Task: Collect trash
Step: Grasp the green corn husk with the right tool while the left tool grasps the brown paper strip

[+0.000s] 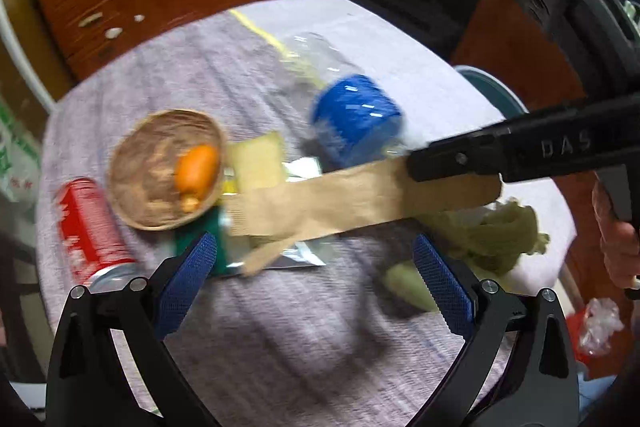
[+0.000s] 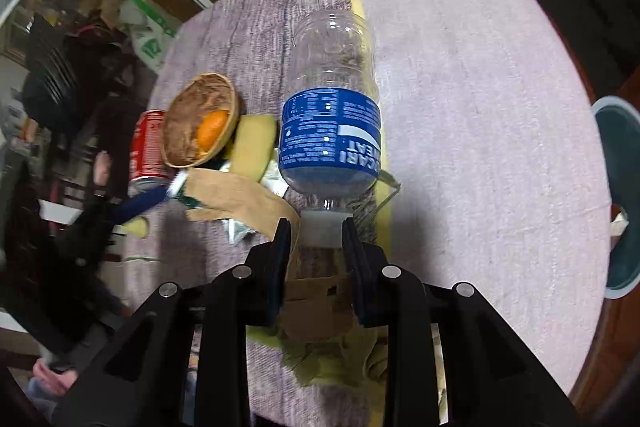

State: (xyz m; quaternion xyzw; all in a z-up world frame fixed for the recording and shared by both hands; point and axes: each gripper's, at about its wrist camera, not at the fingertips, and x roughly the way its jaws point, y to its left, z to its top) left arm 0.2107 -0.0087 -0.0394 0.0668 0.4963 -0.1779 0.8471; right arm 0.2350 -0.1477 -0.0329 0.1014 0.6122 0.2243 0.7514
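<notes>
While carrying the plastic bottle, pinched at its white cap by the right gripper above the table, keep the pinch firm, swing toward the bin, leave the left gripper spread over the paper strip.

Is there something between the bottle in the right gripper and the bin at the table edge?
Nothing visible: the right gripper holds the bottle by its cap, and only bare tablecloth lies toward the bin.
</notes>
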